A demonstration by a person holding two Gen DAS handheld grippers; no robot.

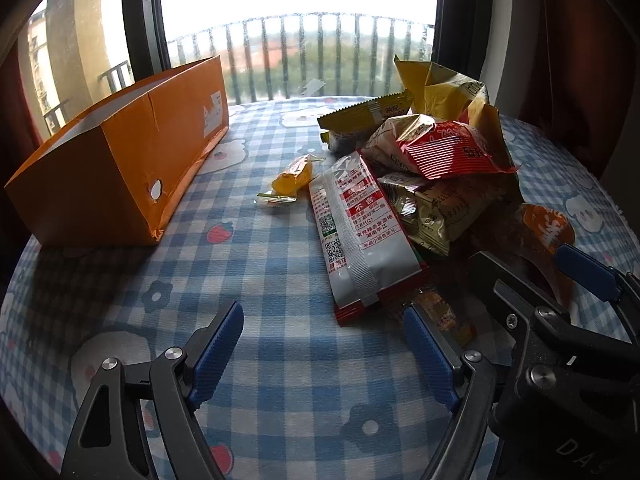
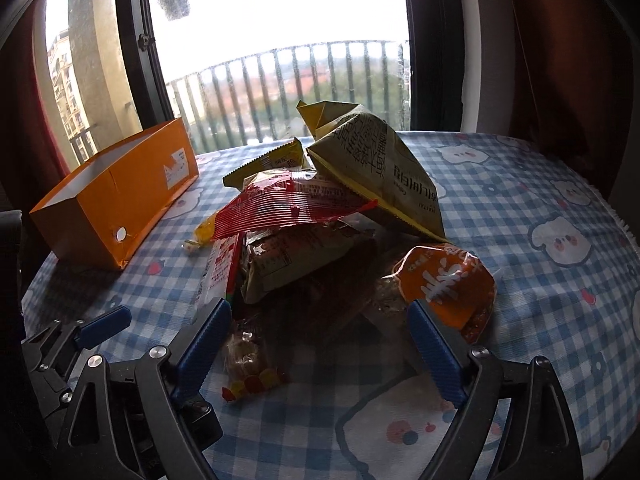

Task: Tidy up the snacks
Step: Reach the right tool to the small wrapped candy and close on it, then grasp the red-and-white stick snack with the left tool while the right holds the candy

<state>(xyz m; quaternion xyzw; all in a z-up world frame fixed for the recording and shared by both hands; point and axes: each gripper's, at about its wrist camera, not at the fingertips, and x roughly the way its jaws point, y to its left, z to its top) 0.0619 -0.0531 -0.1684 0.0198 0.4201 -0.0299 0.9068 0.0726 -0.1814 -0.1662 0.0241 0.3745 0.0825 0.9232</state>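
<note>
A heap of snack packets lies on the blue checked tablecloth (image 1: 248,264). It holds a long white and red packet (image 1: 352,232), a red packet (image 2: 288,204), a big yellow-green bag (image 2: 380,176) and an orange packet (image 2: 448,280). A small yellow sweet (image 1: 292,178) lies apart, towards the open orange box (image 1: 120,168). My left gripper (image 1: 322,316) is open just above the cloth, with only the near end of the white and red packet by its right finger. My right gripper (image 2: 320,306) is open and straddles a dark packet at the heap's near side without pressing on it.
The orange box (image 2: 112,204) stands at the table's far left, open side up and looking empty. A small clear packet of coloured sweets (image 2: 250,364) lies by my right gripper's left finger. Behind the round table are a window, a balcony railing and dark curtains.
</note>
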